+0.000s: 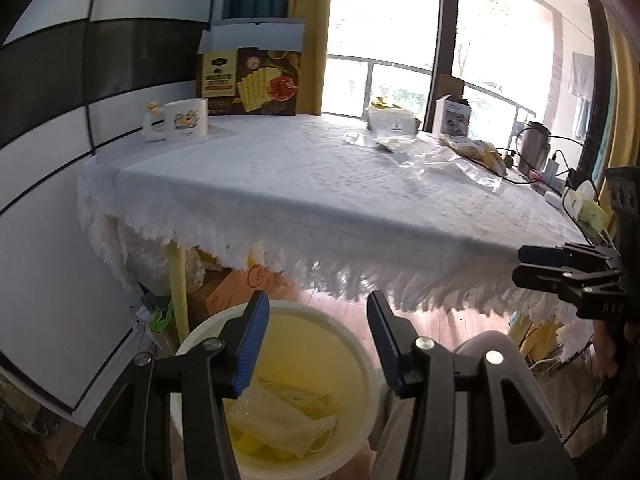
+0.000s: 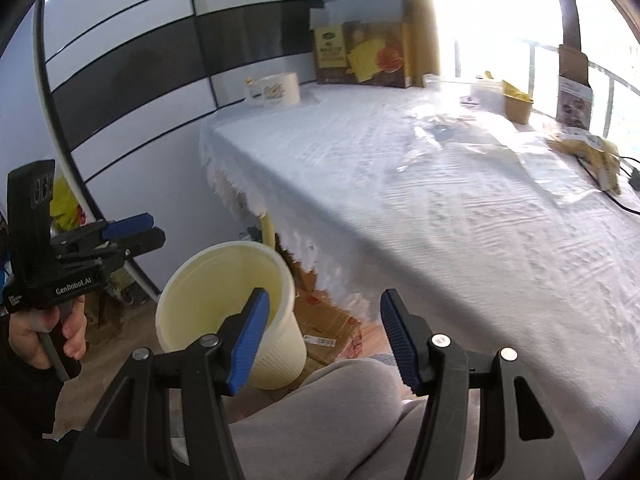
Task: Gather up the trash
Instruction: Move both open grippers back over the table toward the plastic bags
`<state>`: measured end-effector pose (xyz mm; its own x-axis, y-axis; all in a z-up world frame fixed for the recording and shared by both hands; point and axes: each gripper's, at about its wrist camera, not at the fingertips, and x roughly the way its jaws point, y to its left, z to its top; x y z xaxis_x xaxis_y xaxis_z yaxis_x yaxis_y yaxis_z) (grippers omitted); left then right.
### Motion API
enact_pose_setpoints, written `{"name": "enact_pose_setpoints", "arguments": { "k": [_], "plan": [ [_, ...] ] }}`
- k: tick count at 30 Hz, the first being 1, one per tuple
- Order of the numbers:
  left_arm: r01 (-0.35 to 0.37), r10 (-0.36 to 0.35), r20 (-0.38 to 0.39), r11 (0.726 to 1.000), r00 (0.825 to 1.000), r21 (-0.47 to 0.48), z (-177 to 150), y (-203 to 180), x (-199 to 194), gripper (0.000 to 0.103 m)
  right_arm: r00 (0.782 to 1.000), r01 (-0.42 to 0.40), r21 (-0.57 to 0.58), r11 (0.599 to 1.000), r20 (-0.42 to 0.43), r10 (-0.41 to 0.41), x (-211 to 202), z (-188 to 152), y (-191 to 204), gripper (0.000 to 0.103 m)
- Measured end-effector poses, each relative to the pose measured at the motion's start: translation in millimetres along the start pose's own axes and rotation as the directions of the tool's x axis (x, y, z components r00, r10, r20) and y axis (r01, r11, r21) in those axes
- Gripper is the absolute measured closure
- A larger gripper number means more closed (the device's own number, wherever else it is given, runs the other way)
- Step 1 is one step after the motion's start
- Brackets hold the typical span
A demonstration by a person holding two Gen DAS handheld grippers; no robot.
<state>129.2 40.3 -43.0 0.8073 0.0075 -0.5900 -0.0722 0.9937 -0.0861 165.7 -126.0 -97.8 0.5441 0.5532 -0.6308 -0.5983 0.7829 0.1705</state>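
Note:
A cream plastic bin (image 1: 356, 344) stands on the floor in front of the table, with a white face mask (image 1: 288, 428) and yellow scraps inside. My left gripper (image 1: 318, 304) is open and empty right above the bin's mouth. The bin also shows in the right wrist view (image 2: 276, 344). My right gripper (image 2: 320, 300) is open and empty, over my knee at the table's front edge. On the table lie clear plastic wrap (image 1: 448, 164), a yellow snack wrapper (image 1: 476, 150) and white packets (image 1: 390, 124).
The table has a white fringed cloth (image 1: 320, 200). At its back stand a cracker box (image 1: 250, 80), a white mug (image 1: 186, 120), a small carton (image 1: 452, 116) and a kettle (image 1: 534, 146) with cables. Cardboard boxes (image 2: 332, 328) lie under the table.

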Motion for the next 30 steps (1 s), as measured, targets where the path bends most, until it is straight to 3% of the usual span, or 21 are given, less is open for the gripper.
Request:
{"name": "enact_pose_setpoints", "arguments": {
  "k": [13, 30],
  "plan": [
    [0.077, -0.082, 0.038, 0.989, 0.996, 0.127, 44.1, -67.2, 29.0, 0.052, 0.996, 0.068, 0.056, 0.996, 0.057, -0.071, -28.0, 1.5, -58.5, 0.047],
    [0.156, -0.159, -0.006, 0.958, 0.987, 0.240, 104.8, -118.9, 110.7, 0.052, 0.983, 0.159, 0.092, 0.983, 0.080, -0.167, -32.5, 21.7, -130.1, 0.047]
  ]
}}
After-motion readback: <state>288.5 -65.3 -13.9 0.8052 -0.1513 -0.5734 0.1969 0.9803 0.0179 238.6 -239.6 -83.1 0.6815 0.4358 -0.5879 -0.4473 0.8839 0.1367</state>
